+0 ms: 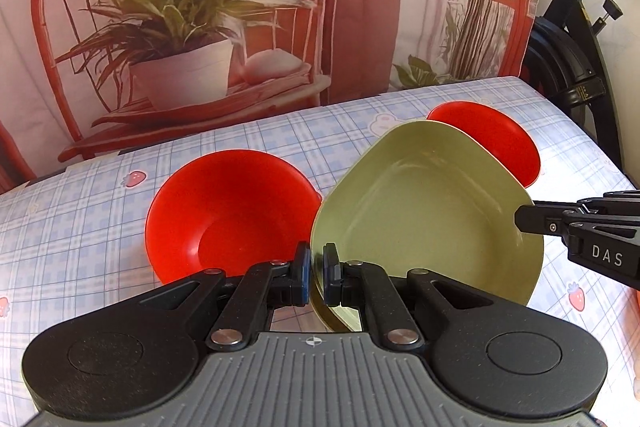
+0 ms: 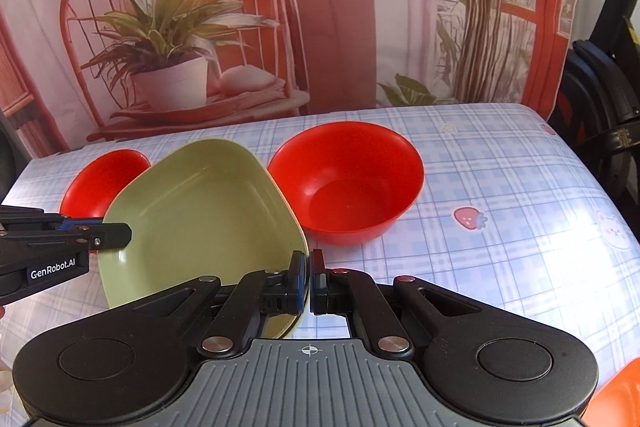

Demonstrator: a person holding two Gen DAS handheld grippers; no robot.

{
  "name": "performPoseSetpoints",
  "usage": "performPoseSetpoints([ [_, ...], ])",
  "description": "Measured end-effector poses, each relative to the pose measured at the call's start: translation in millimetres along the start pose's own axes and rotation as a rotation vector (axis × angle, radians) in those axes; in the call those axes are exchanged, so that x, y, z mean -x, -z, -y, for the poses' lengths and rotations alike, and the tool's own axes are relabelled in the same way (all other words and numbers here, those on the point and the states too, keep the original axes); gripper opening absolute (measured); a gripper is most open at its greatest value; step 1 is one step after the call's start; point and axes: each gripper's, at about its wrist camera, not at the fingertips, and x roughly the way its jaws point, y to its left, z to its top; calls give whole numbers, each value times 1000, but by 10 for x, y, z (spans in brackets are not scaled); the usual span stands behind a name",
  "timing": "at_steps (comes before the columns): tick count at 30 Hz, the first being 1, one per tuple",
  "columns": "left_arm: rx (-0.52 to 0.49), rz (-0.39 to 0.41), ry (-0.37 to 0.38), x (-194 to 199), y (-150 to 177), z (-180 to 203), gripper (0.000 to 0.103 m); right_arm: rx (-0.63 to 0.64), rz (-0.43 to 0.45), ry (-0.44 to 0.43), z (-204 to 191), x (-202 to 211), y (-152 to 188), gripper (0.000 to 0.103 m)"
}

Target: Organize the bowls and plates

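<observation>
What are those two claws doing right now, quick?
Left gripper: closed on the rim of the green dish.
Right gripper: closed on the opposite rim of the same dish.

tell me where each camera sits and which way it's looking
Left wrist: sits on the left tongs, looking forward and down over the table; they clamp the green plate; the right tongs enter from the right.
Right wrist: sits on the right tongs, clamping the same plate's opposite rim; the left tongs enter from the left.
Shared: plate, two red bowls, checked tablecloth.
</observation>
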Motion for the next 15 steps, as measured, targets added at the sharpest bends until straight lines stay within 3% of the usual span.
performPoseSetpoints([
  [15, -12, -77, 61, 121, 184, 15, 7, 16, -72, 0, 5, 141, 177, 2],
])
